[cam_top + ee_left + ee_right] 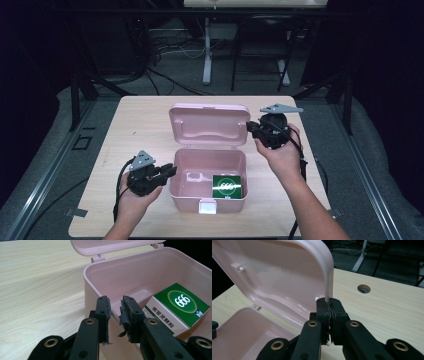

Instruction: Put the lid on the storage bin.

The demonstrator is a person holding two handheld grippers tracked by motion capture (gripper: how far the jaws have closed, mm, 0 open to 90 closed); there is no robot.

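2 hand-held grippers: left (171, 170) gapes, right (251, 126) pinches lid (210, 125) (pale wooden table (135, 125), dark room).

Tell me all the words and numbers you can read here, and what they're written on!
"666": white digits in a green oval on the top of the green box lying in the pink case.
"感冒灵颗粒": dark characters on the box's white side.
A small blue mark by the box's corner is too small to read.

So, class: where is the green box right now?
In the high view, the green box lies inside the open pink case, at its front right corner, opposite the left gripper.
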